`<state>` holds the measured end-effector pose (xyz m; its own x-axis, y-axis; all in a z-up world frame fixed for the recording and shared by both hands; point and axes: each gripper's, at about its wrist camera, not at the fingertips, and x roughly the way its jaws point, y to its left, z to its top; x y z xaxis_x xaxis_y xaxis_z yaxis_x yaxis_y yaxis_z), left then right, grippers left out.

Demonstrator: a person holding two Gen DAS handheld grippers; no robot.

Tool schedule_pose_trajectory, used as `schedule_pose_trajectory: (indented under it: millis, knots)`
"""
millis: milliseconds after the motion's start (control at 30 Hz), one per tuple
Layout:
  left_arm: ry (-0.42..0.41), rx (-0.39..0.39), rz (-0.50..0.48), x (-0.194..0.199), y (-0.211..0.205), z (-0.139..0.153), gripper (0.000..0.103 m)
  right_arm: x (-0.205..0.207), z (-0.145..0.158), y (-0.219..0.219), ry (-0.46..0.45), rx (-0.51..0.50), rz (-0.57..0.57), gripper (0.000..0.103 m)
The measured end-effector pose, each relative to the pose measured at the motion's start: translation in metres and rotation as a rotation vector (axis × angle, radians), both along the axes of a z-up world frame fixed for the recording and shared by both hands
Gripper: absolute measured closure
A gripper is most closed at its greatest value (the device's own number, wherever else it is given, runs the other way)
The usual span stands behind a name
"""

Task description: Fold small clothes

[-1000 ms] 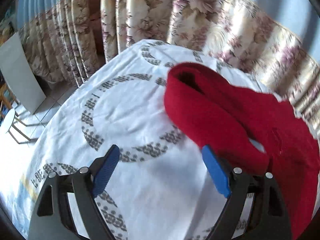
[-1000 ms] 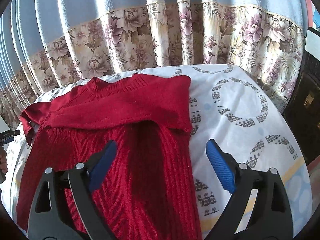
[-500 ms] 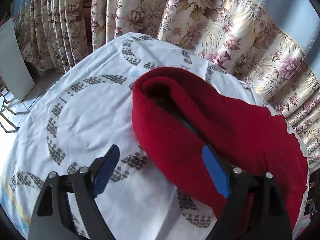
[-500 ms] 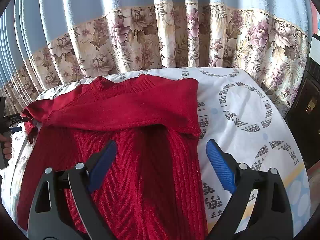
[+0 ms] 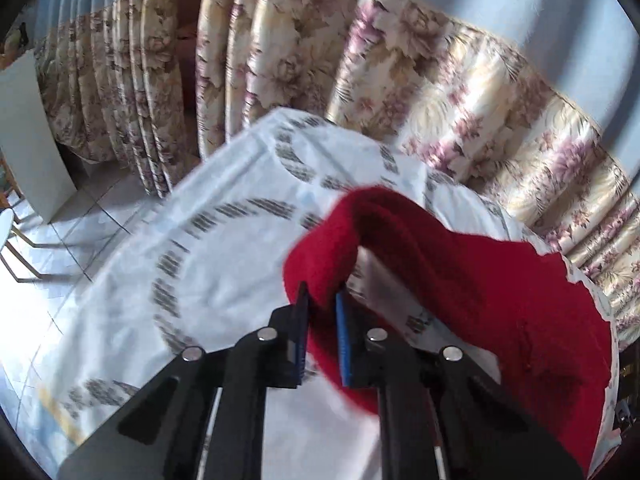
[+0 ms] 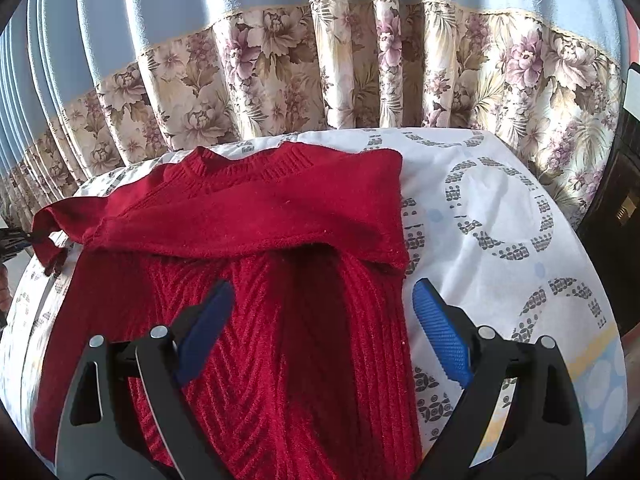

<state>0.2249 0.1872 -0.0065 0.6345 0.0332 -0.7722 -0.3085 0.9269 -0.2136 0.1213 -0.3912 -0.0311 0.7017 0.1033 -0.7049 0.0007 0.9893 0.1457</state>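
On top of the white tablecloth (image 6: 500, 200) with the grey ring pattern lies a red knit sweater (image 6: 280, 320), neckline toward the floral curtain (image 6: 280, 60) behind the table, right sleeve already folded across the chest. No brand tags or readable writing anywhere that I can spot. Out at the sweater's left edge, the left gripper (image 5: 320, 320) has just been closing and its blue pads now pinch the cuff end of the left sleeve (image 5: 332, 248), which looks lifted clear of the cloth. Over the sweater's lower body, the right gripper (image 6: 324, 320) hangs with its jaws spread wide, holding nothing.
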Motion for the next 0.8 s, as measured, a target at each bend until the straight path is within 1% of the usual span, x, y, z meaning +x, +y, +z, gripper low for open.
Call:
schedule_pose_trajectory:
  millis: [100,200,300,333,367,400,433,467,500,533,567,600,633,667,733,767,800]
  knots:
    - [0.000,0.018,0.018,-0.001,0.019,0.008,0.091,0.001,0.001,0.003,-0.003,0.000,0.005,0.012]
    - [0.011,0.089,0.029,-0.001,0.034,0.015,0.091,0.002,0.003,0.005,-0.008,-0.002,0.006,0.012]
    - [0.044,0.245,0.024,0.004,0.038,0.017,0.091,0.002,0.004,0.007,-0.009,-0.004,0.011,0.012]
    - [0.061,0.322,0.019,0.006,0.037,0.015,0.092,0.003,0.005,0.007,-0.009,-0.005,0.011,0.012]
    - [0.076,0.374,0.014,0.007,0.037,0.013,0.095,0.003,0.005,0.008,-0.009,-0.006,0.010,0.012]
    - [0.091,0.417,0.004,0.008,0.037,0.010,0.095,0.003,0.005,0.008,-0.009,-0.005,0.012,0.012]
    - [0.110,0.430,-0.007,0.009,0.040,0.005,0.094,0.003,0.005,0.008,-0.008,-0.005,0.012,0.012]
    - [0.121,0.405,-0.013,0.010,0.046,0.002,0.093,0.004,0.005,0.009,-0.006,-0.007,0.014,0.012]
    - [0.127,0.353,-0.019,0.009,0.054,-0.003,0.089,0.004,0.005,0.010,-0.005,-0.009,0.018,0.012]
    - [0.134,0.322,-0.016,0.009,0.060,-0.006,0.084,0.004,0.005,0.011,-0.005,-0.009,0.019,0.012]
    - [0.131,0.303,-0.002,0.006,0.066,-0.008,0.064,0.004,0.005,0.012,-0.004,-0.009,0.021,0.012]
    - [0.118,0.309,0.015,0.002,0.070,-0.008,0.041,0.004,0.005,0.012,-0.003,-0.009,0.023,0.012]
    - [0.103,0.330,0.031,-0.005,0.073,-0.007,0.036,0.004,0.005,0.012,-0.003,-0.010,0.022,0.012]
    - [0.092,0.337,0.030,-0.011,0.072,-0.006,0.036,0.004,0.005,0.013,-0.003,-0.010,0.022,0.012]
    - [0.064,0.345,-0.009,-0.027,0.065,-0.006,0.036,0.004,0.003,0.012,0.000,-0.009,0.017,0.011]
    - [0.059,0.363,-0.033,-0.035,0.058,-0.006,0.034,0.004,0.002,0.011,0.002,-0.009,0.012,0.011]
    - [0.052,0.400,-0.053,-0.045,0.049,-0.009,0.033,0.004,0.001,0.010,0.004,-0.007,0.010,0.011]
